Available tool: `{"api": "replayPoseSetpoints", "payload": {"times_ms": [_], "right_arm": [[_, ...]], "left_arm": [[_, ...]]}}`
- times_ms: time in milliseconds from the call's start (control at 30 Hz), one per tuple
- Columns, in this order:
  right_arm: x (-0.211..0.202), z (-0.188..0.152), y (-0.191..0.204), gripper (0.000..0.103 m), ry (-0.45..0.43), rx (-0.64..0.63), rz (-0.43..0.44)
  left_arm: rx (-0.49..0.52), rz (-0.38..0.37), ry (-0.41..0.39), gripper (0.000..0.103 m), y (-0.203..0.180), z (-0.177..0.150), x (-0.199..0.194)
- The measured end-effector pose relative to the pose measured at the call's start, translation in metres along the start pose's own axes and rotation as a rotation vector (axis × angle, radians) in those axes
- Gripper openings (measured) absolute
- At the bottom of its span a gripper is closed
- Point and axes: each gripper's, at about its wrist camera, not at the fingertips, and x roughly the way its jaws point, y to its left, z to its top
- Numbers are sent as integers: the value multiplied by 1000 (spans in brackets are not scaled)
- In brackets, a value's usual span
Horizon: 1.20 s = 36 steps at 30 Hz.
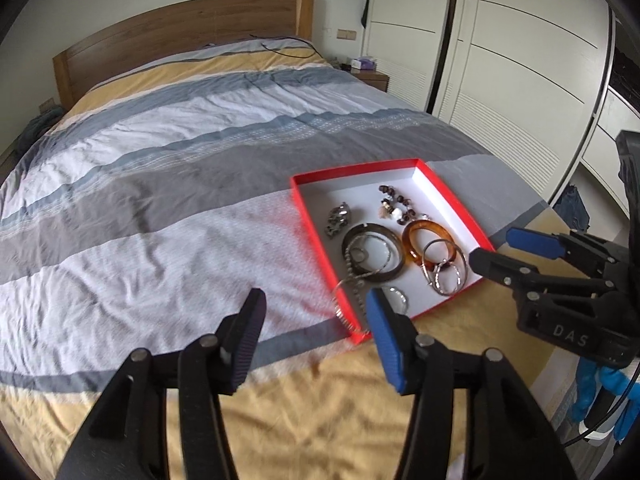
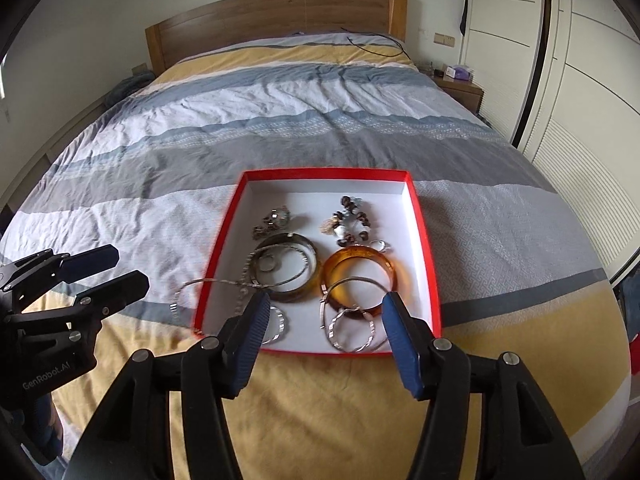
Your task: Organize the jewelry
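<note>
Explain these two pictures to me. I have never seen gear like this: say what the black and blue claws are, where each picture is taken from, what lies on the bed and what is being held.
There is no robot. A person holds a two-finger gripper in each hand, and each carries a wide-angle camera looking along its fingers.

One picture is from the left gripper, with the right one at its side. The other is from the right gripper, with the left one at its side.

On the striped duvet lies a red tray with a white floor. In it are an amber bangle, a dark bangle, a beaded piece, a metal link piece and thin silver hoops. One silver hoop hangs over the tray's edge.

Both grippers are open, holding nothing.
</note>
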Motion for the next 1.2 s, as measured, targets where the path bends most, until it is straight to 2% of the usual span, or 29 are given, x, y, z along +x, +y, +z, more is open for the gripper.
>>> {"api": "replayPoseSetpoints", "payload": {"times_ms": [233,367,533,767,1067,1200], "right_arm": [[-41,-11,39,60,-27,-28,31],[-64,-19,61,63,-45,-35,52],[-91,-32,86,70,-59,-45,62],[-127,-53,112,74,-92,-45,68],[-159,-73,134,75,-130,-56,75],[-168,-80,141,76,-155,-52,71]], "left_arm": [[-30,41,-38,62,23,-23,-54],[-61,63,-57,67,38,-38,-82],[-87,98,-83,77,52,-56,-114],[-108,144,-150,77,67,-83,-162],[-108,319,-219,77,80,-111,-209],[-110,345,-215,77,83,-124,-220]]}}
